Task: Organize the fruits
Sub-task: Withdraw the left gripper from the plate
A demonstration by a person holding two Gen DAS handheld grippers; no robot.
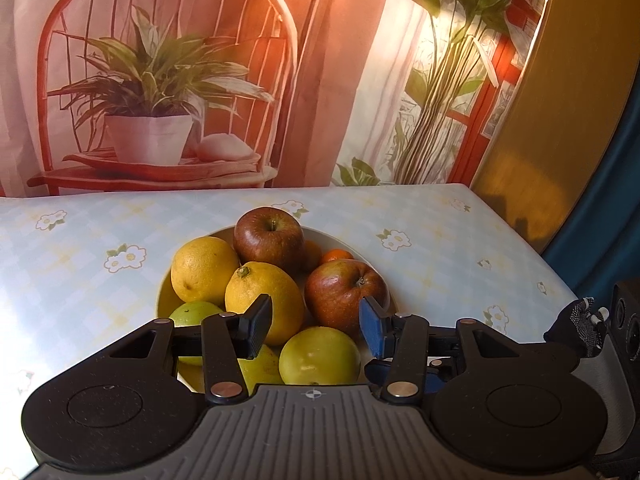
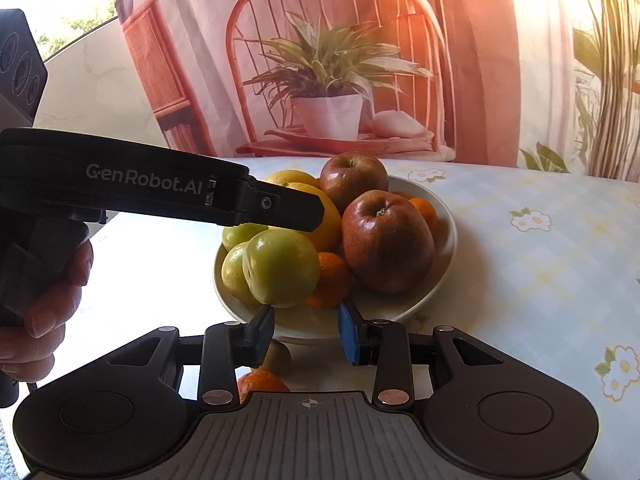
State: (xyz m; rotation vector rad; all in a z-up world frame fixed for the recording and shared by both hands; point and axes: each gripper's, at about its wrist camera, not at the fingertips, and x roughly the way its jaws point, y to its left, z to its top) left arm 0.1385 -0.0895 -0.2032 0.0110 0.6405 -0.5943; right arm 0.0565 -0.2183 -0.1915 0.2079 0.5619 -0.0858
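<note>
A white bowl (image 1: 340,240) (image 2: 448,224) on the table holds two red apples (image 1: 269,238) (image 2: 387,241), yellow citrus (image 1: 264,300), green apples (image 1: 319,356) (image 2: 282,266) and small tangerines (image 2: 332,278). My left gripper (image 1: 316,326) is open and empty, hovering over the near side of the bowl above a green apple. It also shows from the side in the right wrist view (image 2: 296,208). My right gripper (image 2: 306,334) is open and empty at the bowl's near rim. An orange (image 2: 262,385) and a small brownish fruit (image 2: 278,356) lie on the table under it.
The table has a pale blue flowered cloth (image 1: 440,248). A printed backdrop with a chair and plant (image 1: 152,92) hangs behind the table. A yellow wall (image 1: 568,120) stands at the right. A bare hand (image 2: 48,304) holds the left gripper's handle.
</note>
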